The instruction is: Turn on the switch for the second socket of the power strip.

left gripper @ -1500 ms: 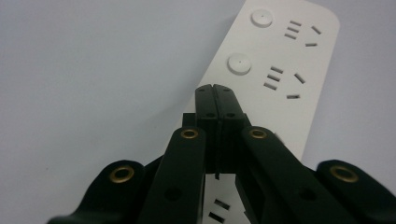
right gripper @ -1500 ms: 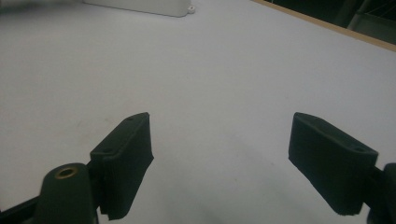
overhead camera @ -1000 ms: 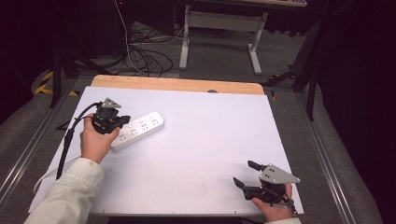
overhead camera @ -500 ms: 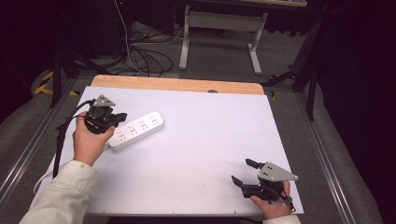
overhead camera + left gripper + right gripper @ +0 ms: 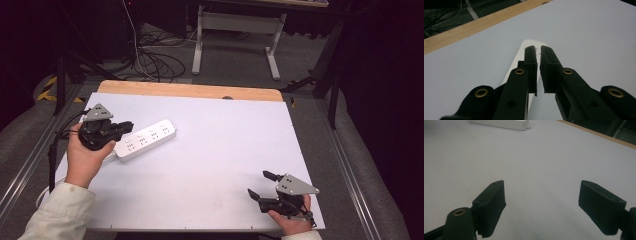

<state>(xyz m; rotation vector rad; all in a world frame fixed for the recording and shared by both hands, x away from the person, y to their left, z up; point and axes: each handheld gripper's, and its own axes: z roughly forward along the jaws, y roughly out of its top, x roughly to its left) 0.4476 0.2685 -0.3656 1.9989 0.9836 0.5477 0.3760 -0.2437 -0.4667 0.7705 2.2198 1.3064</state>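
High view: the left gripper [image 5: 126,127] sits at the near end of the white power strip [image 5: 147,138], which lies on the left half of the white table [image 5: 225,145]; the right gripper [image 5: 260,185] rests at the near right corner, well apart. Left gripper view: jaws nearly together with a thin gap, having just been opening, nothing between them, the strip beyond the tips. Right gripper view: jaws spread wide, empty. No legible writing.

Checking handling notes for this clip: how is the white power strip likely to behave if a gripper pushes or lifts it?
The power strip looks like a rigid plastic bar lying flat on the white table, so it would probably slide or pivot, not roll or tip. Its smooth casing may slip between pads. A cord at its near-left end could drag on it.
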